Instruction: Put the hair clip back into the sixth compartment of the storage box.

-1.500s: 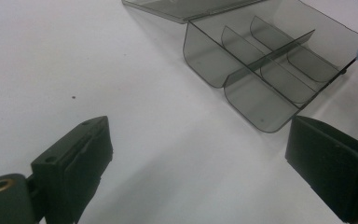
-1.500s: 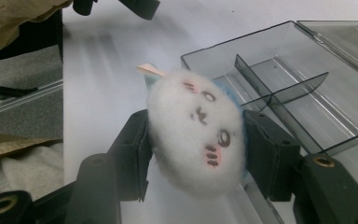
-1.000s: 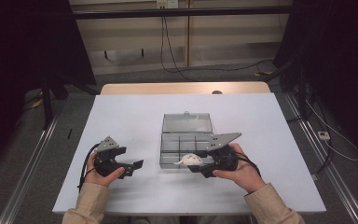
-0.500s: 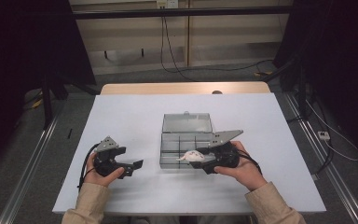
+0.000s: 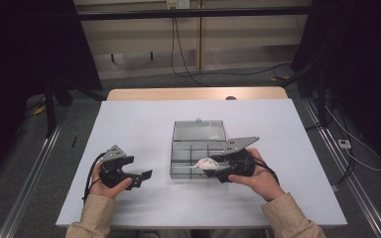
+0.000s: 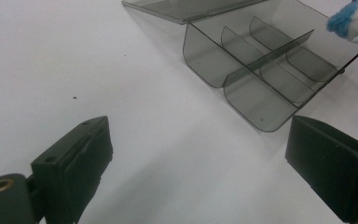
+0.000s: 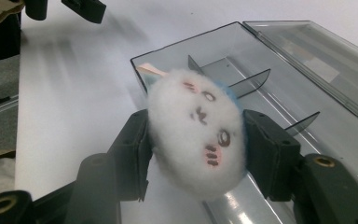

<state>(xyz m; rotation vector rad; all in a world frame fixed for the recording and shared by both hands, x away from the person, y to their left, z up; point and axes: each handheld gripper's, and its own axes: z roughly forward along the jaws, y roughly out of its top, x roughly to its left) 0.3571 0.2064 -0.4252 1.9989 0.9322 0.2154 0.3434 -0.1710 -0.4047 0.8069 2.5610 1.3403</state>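
A white plush toy (image 7: 196,140) with a small stitched face and a blue back is clamped between the jaws of my right gripper (image 7: 198,135). In the high view the toy (image 5: 203,162) hangs at the front edge of a clear grey divided box (image 5: 194,148), with the right gripper (image 5: 213,168) just right of it. The box's lid (image 5: 198,130) lies open at the back. My left gripper (image 5: 141,167) sits on the table left of the box. Its jaws stand wide with nothing between them, as the left gripper (image 6: 203,135) view shows, and they face the box (image 6: 261,70).
The white table (image 5: 139,124) stretches wide to the left and behind the box. The compartments of the box (image 7: 270,88) look bare. A wooden strip (image 5: 178,94) runs along the table's far edge, with cables on the floor beyond.
My right gripper has carried the plush toy a little up and toward the box's front edge. The left gripper has stayed in place.
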